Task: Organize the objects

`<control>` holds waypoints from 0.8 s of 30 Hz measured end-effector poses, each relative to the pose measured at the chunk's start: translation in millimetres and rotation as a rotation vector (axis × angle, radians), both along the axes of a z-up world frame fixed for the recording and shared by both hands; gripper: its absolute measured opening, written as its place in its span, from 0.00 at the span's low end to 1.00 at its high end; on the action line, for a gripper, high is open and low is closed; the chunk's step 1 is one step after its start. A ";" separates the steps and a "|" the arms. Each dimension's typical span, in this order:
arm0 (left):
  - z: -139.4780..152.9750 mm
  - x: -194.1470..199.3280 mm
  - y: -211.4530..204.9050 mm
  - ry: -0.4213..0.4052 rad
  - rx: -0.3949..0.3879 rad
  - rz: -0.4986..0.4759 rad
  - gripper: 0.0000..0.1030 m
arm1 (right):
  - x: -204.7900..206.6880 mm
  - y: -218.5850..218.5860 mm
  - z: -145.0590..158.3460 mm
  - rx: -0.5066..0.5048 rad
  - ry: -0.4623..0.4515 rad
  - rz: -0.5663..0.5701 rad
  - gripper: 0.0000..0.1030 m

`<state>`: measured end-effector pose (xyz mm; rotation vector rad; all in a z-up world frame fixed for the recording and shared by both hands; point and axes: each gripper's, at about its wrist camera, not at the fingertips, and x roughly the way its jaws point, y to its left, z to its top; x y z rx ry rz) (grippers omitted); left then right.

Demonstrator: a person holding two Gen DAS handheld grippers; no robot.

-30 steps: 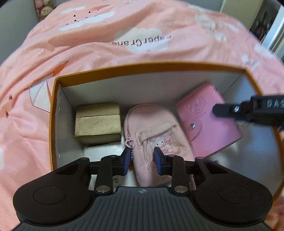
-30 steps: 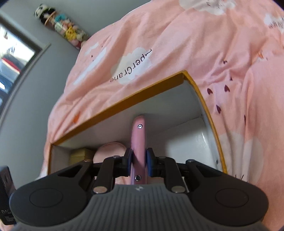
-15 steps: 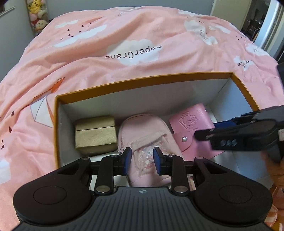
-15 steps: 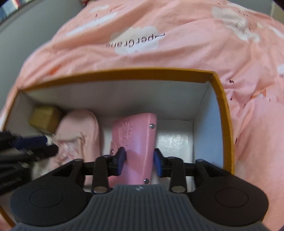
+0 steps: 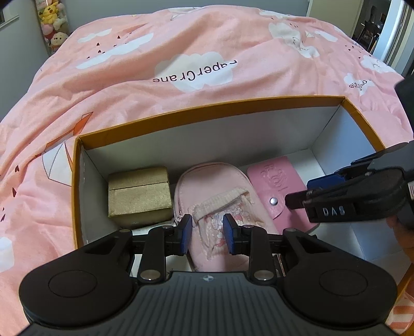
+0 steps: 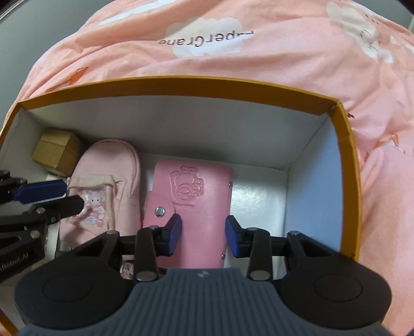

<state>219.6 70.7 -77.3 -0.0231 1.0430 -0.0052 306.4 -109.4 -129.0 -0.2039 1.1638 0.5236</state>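
An orange-rimmed white box (image 5: pixel 207 108) (image 6: pixel 181 82) sits on the bed. Inside lie a gold box (image 5: pixel 139 193) (image 6: pixel 55 151) at the left, a pink pouch (image 5: pixel 220 196) (image 6: pixel 108 178) in the middle and a pink card wallet (image 5: pixel 276 181) (image 6: pixel 196 206) flat on its right. My left gripper (image 5: pixel 207 234) is open and empty above the pouch. My right gripper (image 6: pixel 203 239) is open above the wallet, its pads apart from the wallet's sides; it also shows in the left wrist view (image 5: pixel 310 191).
A pink quilt (image 5: pixel 181 64) printed with clouds surrounds the box. Plush toys (image 5: pixel 53 23) hang at the far left wall. A doorway (image 5: pixel 383 28) is at the far right. White box floor (image 6: pixel 258 204) shows right of the wallet.
My right gripper opened and let go of the pink wallet, which went from standing on edge to lying flat in the box. Both grippers drew back and up.
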 end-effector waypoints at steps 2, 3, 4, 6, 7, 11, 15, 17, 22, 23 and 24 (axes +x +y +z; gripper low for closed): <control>-1.3 1.0 0.5 0.004 -0.001 0.001 0.32 | -5.0 3.9 0.0 0.014 -0.009 0.050 0.39; -2.5 1.5 0.7 0.006 -0.001 0.002 0.32 | -8.1 5.2 0.7 0.022 -0.011 0.067 0.39; -3.9 1.8 0.4 0.009 0.001 0.004 0.32 | -9.9 6.8 0.4 0.017 -0.021 0.070 0.39; -5.9 1.0 -0.3 0.008 0.009 0.003 0.32 | -11.3 8.6 -0.2 0.018 -0.029 0.074 0.39; -6.0 0.2 -0.7 0.005 0.012 0.003 0.32 | -11.5 7.8 0.2 0.021 -0.028 0.073 0.39; -4.3 -4.4 -0.6 -0.012 0.004 0.006 0.32 | -13.6 1.5 5.8 0.034 -0.013 0.046 0.39; 0.5 -13.8 1.8 -0.044 -0.013 0.025 0.32 | -28.6 -8.5 16.0 0.047 -0.002 0.050 0.28; 3.2 -18.4 1.8 -0.054 -0.019 0.030 0.32 | -35.4 -11.9 15.3 0.037 0.024 0.055 0.23; 6.9 -29.7 -0.3 -0.054 -0.040 0.038 0.32 | -39.7 -20.1 5.4 0.100 0.152 0.035 0.22; 7.9 -32.1 -0.9 -0.054 -0.043 0.042 0.32 | -39.9 -19.6 3.2 0.100 0.155 0.029 0.22; 9.1 -34.5 -1.2 -0.056 -0.046 0.047 0.32 | -39.9 -18.4 0.6 0.093 0.161 0.029 0.22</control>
